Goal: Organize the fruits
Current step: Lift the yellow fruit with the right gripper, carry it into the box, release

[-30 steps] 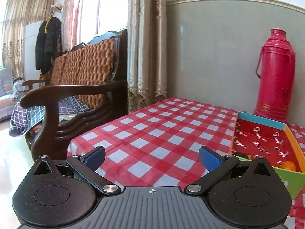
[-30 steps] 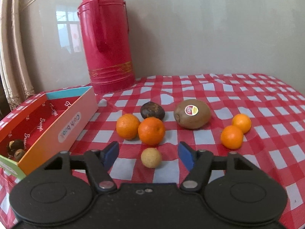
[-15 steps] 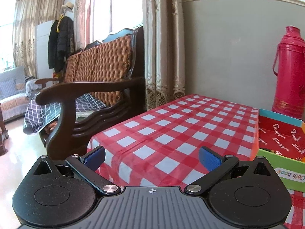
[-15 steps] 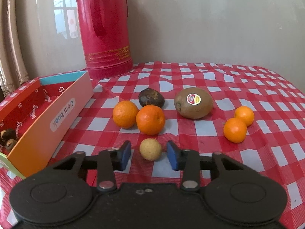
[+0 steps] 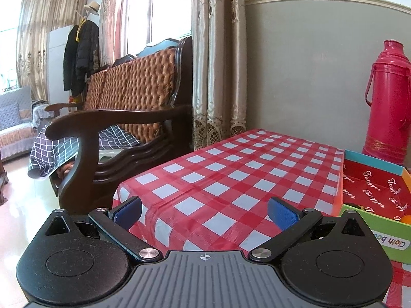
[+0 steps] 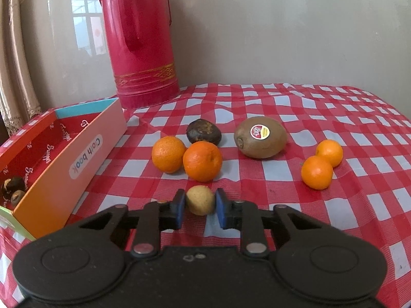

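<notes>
Squeezing the small tan fruit point(image 6: 200, 202) gently in the closed right hand-held gripper point(image 6: 200, 206), ready for lifting straight up, slowly; left hand-held gripper point(image 5: 205, 211) open, empty.

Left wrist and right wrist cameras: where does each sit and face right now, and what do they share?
Left wrist: sits behind the open left gripper, facing the table's bare end, an armchair and curtains.
Right wrist: sits behind the right gripper, shut on a small tan fruit, facing oranges and a kiwi.
Shared: the red flask, the box, the checked cloth.
</notes>
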`<state>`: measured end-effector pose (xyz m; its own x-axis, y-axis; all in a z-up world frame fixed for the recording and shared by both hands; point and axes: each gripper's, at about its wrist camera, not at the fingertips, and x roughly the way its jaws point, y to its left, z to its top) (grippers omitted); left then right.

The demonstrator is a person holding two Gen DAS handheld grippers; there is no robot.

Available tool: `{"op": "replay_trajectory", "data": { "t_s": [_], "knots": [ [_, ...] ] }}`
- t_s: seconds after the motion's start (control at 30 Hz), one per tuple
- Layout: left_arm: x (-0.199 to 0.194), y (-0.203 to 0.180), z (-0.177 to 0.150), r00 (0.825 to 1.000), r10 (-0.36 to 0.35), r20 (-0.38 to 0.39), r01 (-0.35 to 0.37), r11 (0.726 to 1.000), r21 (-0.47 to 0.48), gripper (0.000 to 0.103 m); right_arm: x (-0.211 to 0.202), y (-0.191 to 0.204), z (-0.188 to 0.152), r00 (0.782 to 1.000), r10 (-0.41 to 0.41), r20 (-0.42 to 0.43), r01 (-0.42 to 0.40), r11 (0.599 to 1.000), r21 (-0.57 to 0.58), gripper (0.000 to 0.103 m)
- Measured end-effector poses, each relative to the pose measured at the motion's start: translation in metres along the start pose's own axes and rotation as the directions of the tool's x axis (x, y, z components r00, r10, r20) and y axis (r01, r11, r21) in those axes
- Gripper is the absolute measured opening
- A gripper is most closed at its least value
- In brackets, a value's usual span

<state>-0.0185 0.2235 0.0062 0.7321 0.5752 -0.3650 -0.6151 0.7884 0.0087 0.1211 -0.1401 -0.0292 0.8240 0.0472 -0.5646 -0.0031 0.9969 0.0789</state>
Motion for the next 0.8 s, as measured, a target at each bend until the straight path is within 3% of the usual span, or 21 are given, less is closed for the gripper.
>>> {"op": "replay_trajectory", "data": {
  "t_s": [0.37, 0.8],
  "knots": [
    [0.0, 0.0, 0.0, 1.0, 0.0, -0.002, 0.0, 1.0, -0.001, 0.103, -0.001, -0.001, 0.0, 1.0, 0.011, 0.01, -0.011, 1.0, 0.013, 0.017],
    [0.013, 0.001, -0.001, 0.997, 0.009, -0.074, -0.009, 1.0, 0.001, 0.103, -0.015, 0.012, 0.0, 0.994, 0.065, 0.09, -0.064, 0.998, -0.008, 0.017]
  ]
}}
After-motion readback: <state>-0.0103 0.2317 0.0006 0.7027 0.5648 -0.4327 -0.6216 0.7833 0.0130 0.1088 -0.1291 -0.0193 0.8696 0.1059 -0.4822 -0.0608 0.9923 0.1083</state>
